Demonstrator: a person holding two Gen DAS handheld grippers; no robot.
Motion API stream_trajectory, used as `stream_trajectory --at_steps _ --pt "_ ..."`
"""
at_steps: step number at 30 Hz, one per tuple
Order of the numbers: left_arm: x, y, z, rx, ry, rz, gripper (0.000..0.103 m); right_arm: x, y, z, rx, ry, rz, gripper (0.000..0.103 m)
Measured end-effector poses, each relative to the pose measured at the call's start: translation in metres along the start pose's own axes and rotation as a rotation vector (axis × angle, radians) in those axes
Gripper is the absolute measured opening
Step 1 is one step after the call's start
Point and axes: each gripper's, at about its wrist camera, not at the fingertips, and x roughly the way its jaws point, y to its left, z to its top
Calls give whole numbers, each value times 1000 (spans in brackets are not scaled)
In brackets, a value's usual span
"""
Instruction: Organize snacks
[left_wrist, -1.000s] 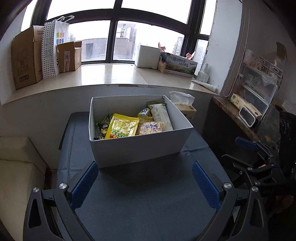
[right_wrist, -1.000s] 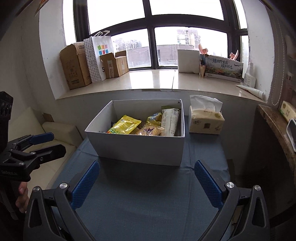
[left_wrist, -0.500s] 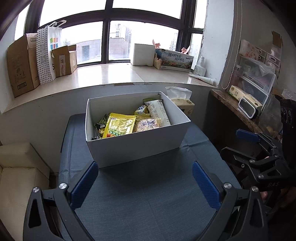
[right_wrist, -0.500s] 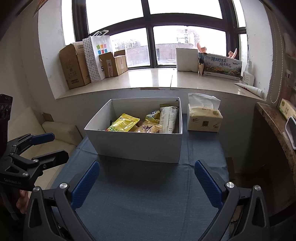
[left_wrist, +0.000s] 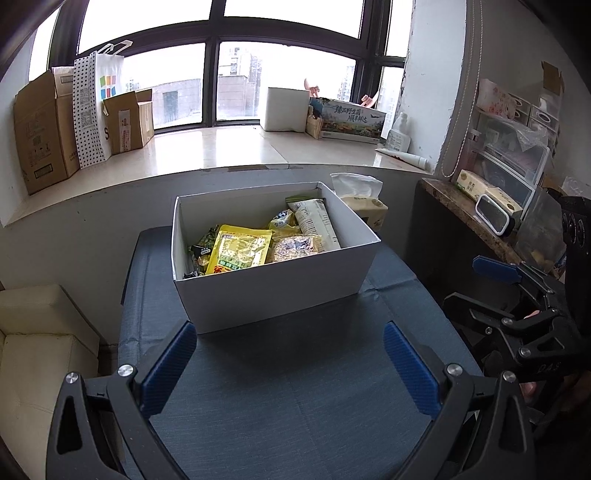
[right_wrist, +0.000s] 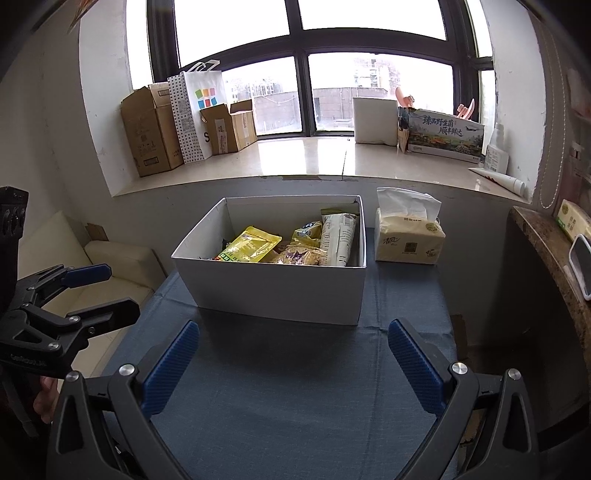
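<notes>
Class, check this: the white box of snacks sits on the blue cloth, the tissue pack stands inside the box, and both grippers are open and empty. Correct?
Not quite. The tissue pack stands outside the white box, beside it on the blue cloth, as the right wrist view shows. The rest holds: the left gripper and right gripper are open and empty.

The box (left_wrist: 280, 291) looks like matt white cardboard, and the snack packets (left_wrist: 242, 249) inside are glossy, crinkled plastic film. It sits on a dark blue tablecloth (right_wrist: 295, 398) of woven, matt fabric with fold creases, beside a tissue pack (right_wrist: 408, 243) in soft shiny wrap. The windowsill (right_wrist: 295, 155) is polished, reflective stone, and the cartons (right_wrist: 151, 129) on it are plain brown corrugated cardboard.
</notes>
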Motion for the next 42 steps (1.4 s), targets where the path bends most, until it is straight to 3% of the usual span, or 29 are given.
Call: stream_trajectory --at_steps 42 --pt "3 0 -5 -8 19 -11 103 -5 4 -3 2 2 3 103"
